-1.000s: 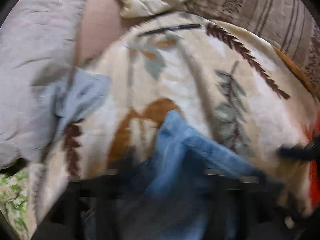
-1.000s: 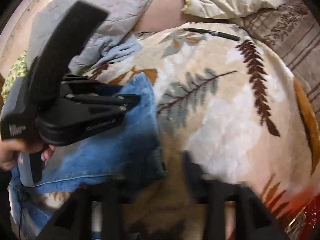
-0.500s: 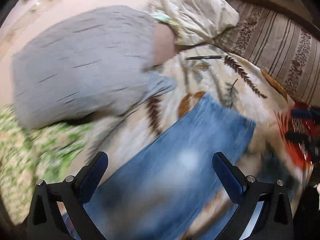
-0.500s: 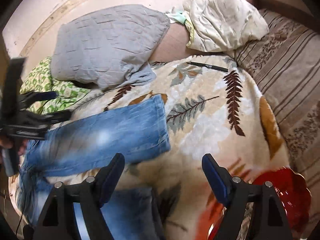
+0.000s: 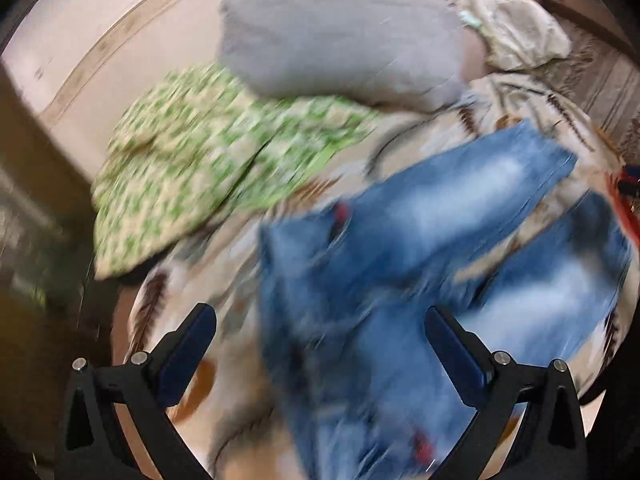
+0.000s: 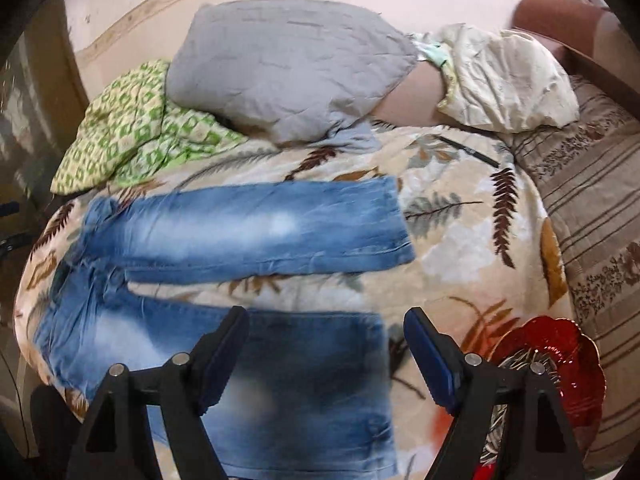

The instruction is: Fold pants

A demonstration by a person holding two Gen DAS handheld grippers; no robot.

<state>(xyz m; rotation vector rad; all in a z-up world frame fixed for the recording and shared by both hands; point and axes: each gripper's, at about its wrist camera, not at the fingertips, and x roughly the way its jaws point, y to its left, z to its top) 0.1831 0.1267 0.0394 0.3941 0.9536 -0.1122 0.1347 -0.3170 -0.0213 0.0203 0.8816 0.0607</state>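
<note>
Blue jeans [image 6: 248,232] lie spread flat on a leaf-patterned blanket [image 6: 460,248], both legs apart and pointing right, waist at the left. My right gripper [image 6: 326,344] is open and empty, hovering above the near leg's hem. In the blurred left wrist view the jeans [image 5: 400,264] show from the waist end, legs running up to the right. My left gripper [image 5: 320,344] is open and empty above the waist area.
A grey pillow [image 6: 288,64] and a cream pillow [image 6: 504,80] lie at the back. A green patterned cloth [image 6: 128,132] sits back left. A black pen [image 6: 468,151] lies on the blanket. A red flower print [image 6: 560,368] is near right; a striped brown cover [image 6: 600,216] is at right.
Both grippers have let go of the jeans, opened and pulled back and up. The left gripper swung toward the waist end. The jeans now lie spread flat.
</note>
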